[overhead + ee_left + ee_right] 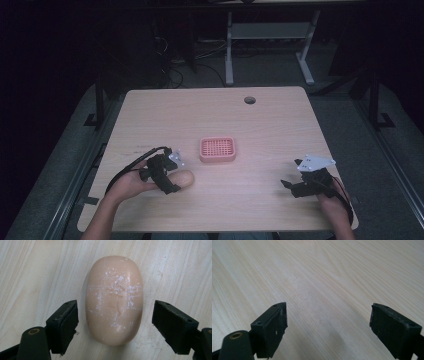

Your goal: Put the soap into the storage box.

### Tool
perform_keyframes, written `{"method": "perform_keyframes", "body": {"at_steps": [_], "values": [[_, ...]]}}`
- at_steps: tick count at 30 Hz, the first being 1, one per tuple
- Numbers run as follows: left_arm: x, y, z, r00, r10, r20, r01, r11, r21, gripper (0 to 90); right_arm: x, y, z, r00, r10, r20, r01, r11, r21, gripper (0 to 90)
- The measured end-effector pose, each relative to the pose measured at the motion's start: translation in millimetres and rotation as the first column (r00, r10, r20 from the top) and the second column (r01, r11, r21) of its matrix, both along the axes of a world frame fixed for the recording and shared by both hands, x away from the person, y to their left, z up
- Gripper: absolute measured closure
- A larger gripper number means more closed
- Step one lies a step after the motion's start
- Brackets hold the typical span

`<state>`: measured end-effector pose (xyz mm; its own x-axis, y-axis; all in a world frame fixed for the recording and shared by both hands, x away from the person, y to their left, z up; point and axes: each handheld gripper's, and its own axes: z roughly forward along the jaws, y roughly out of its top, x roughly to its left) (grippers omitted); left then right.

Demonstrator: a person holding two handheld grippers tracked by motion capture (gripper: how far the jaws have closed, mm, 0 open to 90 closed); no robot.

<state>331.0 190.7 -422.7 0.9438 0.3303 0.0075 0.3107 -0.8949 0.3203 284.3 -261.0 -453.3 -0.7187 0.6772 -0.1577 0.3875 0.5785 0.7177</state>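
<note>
Straddling a bar of soap, the left gripper had its fingers spread wide, one on each side of the bar with a gap of bare wood between each pad and the soap, so nothing was gripped. In the left gripper view the soap was a pale peach oval, lying flat on the surface, its top scuffed with white flecks and faint scratch lines, its long axis running away from the camera. The near end of the bar sat level with the finger pads; the far end reached well past them.

From the high view the left gripper sat near the front left of the surface, held in the person's left hand, with the soap poking out to its right. A pink tray with a slotted, grid-like bottom stood near the middle of the surface, just beyond the soap and apart from it.

The right gripper was held by the right hand near the front right, well apart from soap and tray. In the right gripper view its fingers also stood wide apart, released, with plain wood grain between them. A round cable hole lay near the far edge of the surface.
</note>
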Motion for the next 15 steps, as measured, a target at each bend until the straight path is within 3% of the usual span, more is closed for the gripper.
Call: {"method": "perform_keyframes", "body": {"at_steps": [15], "values": [[5.7, -7.5, -10.6, 0.9997, -0.009, -0.022, 0.01, 0.9996, 0.026, 20.8, 0.0, 0.4, 0.2, 1.0, 0.0, 0.002, 0.0, 1.0, 0.001, 14.0]]}}
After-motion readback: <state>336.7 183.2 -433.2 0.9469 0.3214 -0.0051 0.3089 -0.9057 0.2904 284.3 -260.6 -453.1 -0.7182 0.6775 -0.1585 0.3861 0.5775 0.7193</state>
